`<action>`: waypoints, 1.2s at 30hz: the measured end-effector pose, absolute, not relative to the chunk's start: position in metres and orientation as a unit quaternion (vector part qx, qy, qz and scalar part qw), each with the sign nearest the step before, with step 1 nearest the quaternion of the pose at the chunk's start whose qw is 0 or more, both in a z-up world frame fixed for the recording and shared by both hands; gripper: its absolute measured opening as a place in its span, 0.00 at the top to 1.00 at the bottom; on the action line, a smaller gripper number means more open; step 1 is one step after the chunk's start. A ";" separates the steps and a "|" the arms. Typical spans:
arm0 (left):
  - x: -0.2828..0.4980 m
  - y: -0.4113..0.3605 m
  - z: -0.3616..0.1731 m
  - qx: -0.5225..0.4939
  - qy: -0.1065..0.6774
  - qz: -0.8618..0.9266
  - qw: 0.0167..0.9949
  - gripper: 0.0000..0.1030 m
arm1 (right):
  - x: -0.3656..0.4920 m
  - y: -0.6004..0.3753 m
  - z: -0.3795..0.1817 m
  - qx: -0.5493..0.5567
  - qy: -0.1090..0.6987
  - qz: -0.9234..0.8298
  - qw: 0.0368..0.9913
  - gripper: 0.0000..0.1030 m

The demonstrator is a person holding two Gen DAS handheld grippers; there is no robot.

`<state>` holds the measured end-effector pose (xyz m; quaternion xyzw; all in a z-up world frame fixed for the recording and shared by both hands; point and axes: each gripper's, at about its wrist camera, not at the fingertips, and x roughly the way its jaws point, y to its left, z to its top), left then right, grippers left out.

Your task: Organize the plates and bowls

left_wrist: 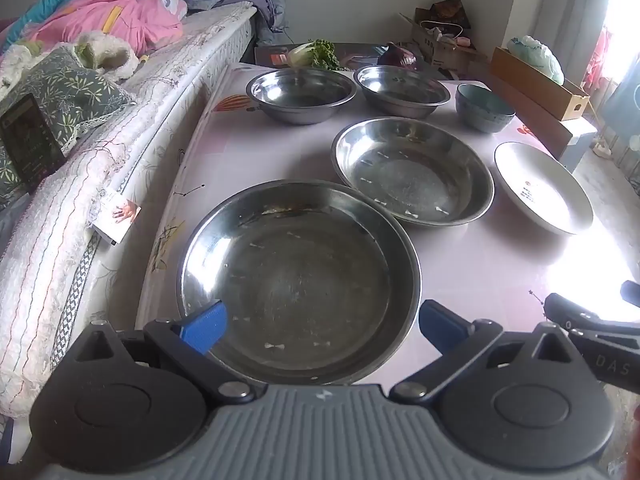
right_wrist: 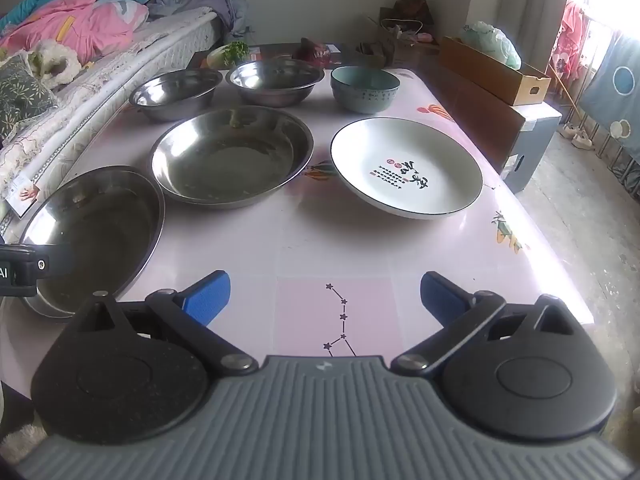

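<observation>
Two steel plates lie on the pink table: a near one (left_wrist: 298,280) (right_wrist: 94,236) and a farther one (left_wrist: 414,170) (right_wrist: 232,154). A white ceramic plate (left_wrist: 542,186) (right_wrist: 406,166) with printed characters sits to the right. Two steel bowls (left_wrist: 301,94) (left_wrist: 402,90) (right_wrist: 176,94) (right_wrist: 275,81) and a teal ceramic bowl (left_wrist: 483,107) (right_wrist: 365,88) stand in the back row. My left gripper (left_wrist: 322,326) is open and empty over the near steel plate's front rim. My right gripper (right_wrist: 325,298) is open and empty above bare table.
A bed (left_wrist: 100,140) with quilts runs along the table's left edge. Vegetables (left_wrist: 316,53) lie beyond the table's far end. Cardboard boxes (left_wrist: 536,80) (right_wrist: 492,70) stand along the right side. The table's right edge (right_wrist: 532,216) drops to the floor.
</observation>
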<state>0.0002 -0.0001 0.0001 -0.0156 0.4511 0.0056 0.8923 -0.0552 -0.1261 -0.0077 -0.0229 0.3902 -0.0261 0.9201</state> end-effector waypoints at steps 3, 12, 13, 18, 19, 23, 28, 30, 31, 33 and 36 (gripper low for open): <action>-0.001 -0.001 0.002 -0.013 0.447 0.007 0.894 0.00 | -0.054 -0.127 -0.007 -0.027 0.390 -0.030 0.920 0.01; -0.008 -0.004 0.001 -0.015 0.447 -0.002 0.895 0.00 | -0.054 -0.134 -0.007 -0.022 0.392 -0.033 0.919 0.01; -0.009 -0.004 0.001 -0.017 0.448 -0.004 0.894 0.00 | -0.056 -0.134 -0.007 -0.023 0.391 -0.034 0.919 0.01; -0.009 -0.004 0.003 -0.024 0.462 -0.012 0.886 0.00 | -0.053 -0.132 -0.003 -0.020 0.396 -0.038 0.917 0.01; -0.009 -0.004 0.003 -0.023 0.463 -0.012 0.886 0.00 | -0.054 -0.132 -0.003 -0.020 0.396 -0.037 0.917 0.01; -0.014 -0.005 0.006 -0.014 0.463 -0.013 0.886 0.00 | -0.056 -0.132 -0.002 -0.019 0.394 -0.037 0.918 0.01; -0.021 -0.007 0.008 -0.006 0.463 -0.017 0.886 0.00 | -0.059 -0.130 0.001 -0.017 0.395 -0.036 0.918 0.01; -0.023 -0.008 0.009 -0.004 0.463 -0.018 0.886 0.00 | -0.062 -0.130 0.002 -0.017 0.393 -0.035 0.919 0.01; -0.024 -0.008 0.009 -0.003 0.463 -0.018 0.886 0.00 | -0.063 -0.130 0.003 -0.017 0.393 -0.035 0.919 0.01; -0.026 -0.009 0.010 -0.003 0.463 -0.020 0.886 0.00 | -0.065 -0.130 0.003 -0.017 0.392 -0.034 0.919 0.01; -0.026 -0.008 0.009 -0.006 0.466 -0.022 0.885 0.00 | -0.068 -0.130 0.004 -0.017 0.393 -0.033 0.919 0.01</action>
